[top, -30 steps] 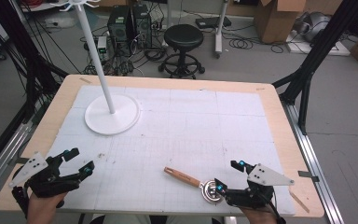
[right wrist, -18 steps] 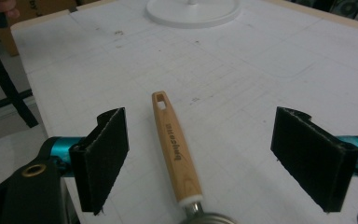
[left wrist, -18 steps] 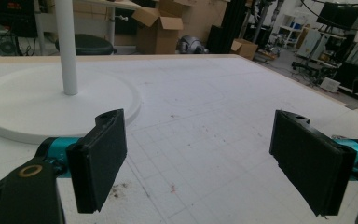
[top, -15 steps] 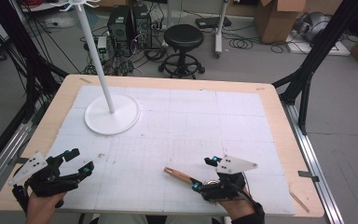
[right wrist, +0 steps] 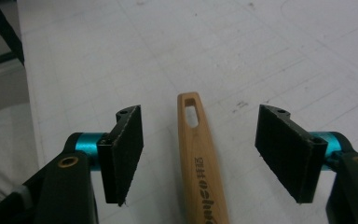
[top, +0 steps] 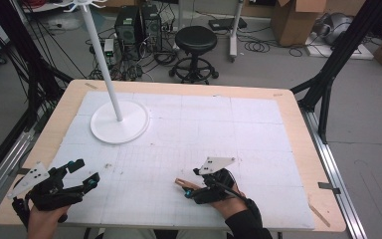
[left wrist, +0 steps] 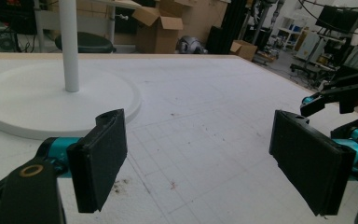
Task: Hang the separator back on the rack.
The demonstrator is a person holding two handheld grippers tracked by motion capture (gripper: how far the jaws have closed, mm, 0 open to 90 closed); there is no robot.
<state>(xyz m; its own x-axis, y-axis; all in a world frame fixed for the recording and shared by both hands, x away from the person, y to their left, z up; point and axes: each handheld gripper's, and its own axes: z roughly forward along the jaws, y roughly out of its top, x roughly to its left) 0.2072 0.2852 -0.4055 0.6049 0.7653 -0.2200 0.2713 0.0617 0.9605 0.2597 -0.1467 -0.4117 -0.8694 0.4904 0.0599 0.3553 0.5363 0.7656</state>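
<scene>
A utensil with a wooden handle [top: 181, 182] lies on the white mat near the front edge, and the handle's end has a slot. My right gripper [top: 192, 183] reaches over it from the right and hides its other end. In the right gripper view the handle [right wrist: 201, 163] runs up between the two black pads [right wrist: 126, 154], with a gap on each side. The jaws of the right gripper [right wrist: 200, 140] have just been closing and do not touch the wood. My left gripper [top: 85, 173] hovers at the front left, open and empty [left wrist: 198, 158].
A white stand with a round base [top: 119, 124] and a tall pole [top: 104, 64] stands at the back left of the mat [top: 238, 129]. The same base [left wrist: 51, 102] lies ahead in the left gripper view. The wooden table edge [top: 308, 149] borders the mat.
My right gripper has moved left along the front of the mat, over the utensil's metal head and onto its handle. Its jaws stand narrower. The left gripper has stayed put.
</scene>
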